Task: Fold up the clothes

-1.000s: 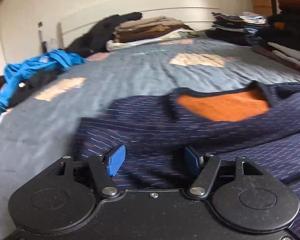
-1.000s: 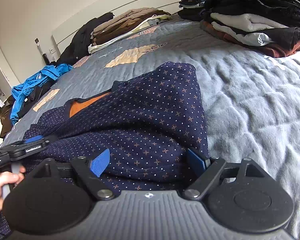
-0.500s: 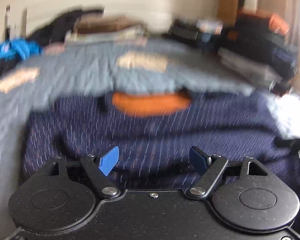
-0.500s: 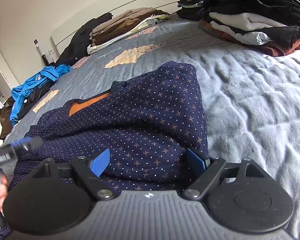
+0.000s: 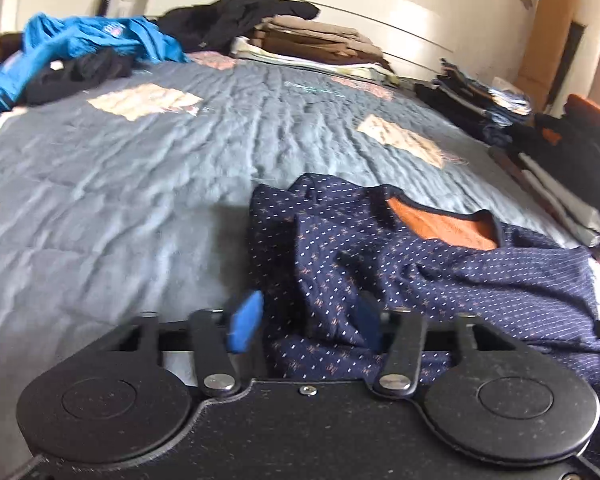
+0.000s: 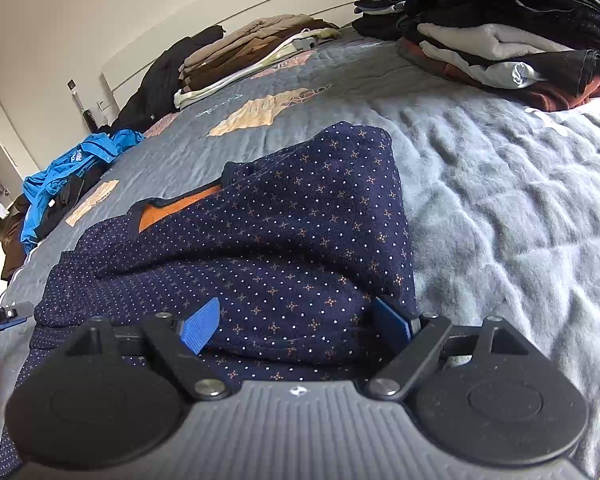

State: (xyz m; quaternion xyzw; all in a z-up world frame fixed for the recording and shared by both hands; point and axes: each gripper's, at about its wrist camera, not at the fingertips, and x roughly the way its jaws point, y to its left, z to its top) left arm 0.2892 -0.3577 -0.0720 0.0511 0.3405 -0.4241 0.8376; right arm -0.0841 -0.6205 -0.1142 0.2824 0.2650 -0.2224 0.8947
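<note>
Plainly the navy sweater (image 6: 284, 240) is partly folded: it lies on the bed (image 6: 520, 208) just ahead of both tongs, with its right side turned over the body into a raised fold and the orange neck lining (image 5: 440, 224) showing beyond. The left side is bunched and rumpled in front of the left tongs (image 5: 304, 320), which stand released, cloth lying loosely between the spread pads. The right tongs (image 6: 296, 320) are likewise released, wide apart over the near edge of the fold. Finished stacks (image 6: 512, 40) sit well beyond the right tongs, and a blue heap (image 5: 88, 44) lies far off to the left. Judging by this, the left side and the final halving remain.
</note>
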